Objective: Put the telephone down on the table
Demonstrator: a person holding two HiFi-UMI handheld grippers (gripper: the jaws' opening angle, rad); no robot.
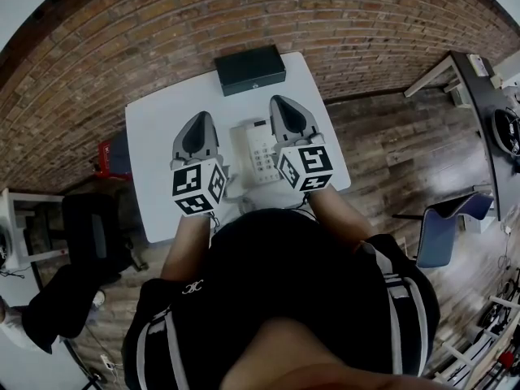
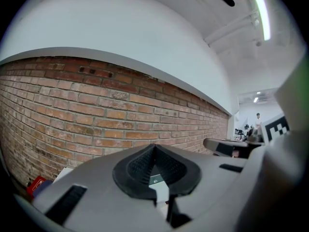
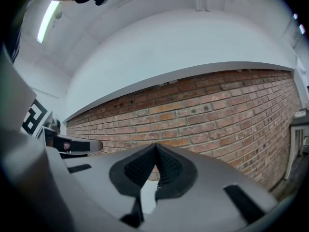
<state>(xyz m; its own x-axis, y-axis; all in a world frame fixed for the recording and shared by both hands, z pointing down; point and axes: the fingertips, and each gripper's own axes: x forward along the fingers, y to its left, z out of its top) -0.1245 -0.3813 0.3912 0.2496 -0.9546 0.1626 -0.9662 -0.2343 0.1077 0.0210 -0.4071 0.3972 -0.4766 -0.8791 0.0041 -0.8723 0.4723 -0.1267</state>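
A white desk telephone (image 1: 258, 153) with a keypad lies on the white table (image 1: 154, 136), between my two grippers in the head view. My left gripper (image 1: 199, 120) hovers left of the phone, shut and empty. To the right of the phone my right gripper (image 1: 283, 104) is held above the table, also shut with nothing in it. In the left gripper view the black pads (image 2: 154, 164) meet, with the brick wall beyond. The right gripper view shows its pads (image 3: 155, 166) closed together the same way. Neither gripper touches the phone.
A dark flat box (image 1: 249, 69) sits at the table's far edge against the brick wall (image 1: 162, 31). A black chair (image 1: 89, 226) stands left of the table, a blue chair (image 1: 447, 222) on the right. A red object (image 1: 104, 154) lies on the floor at left.
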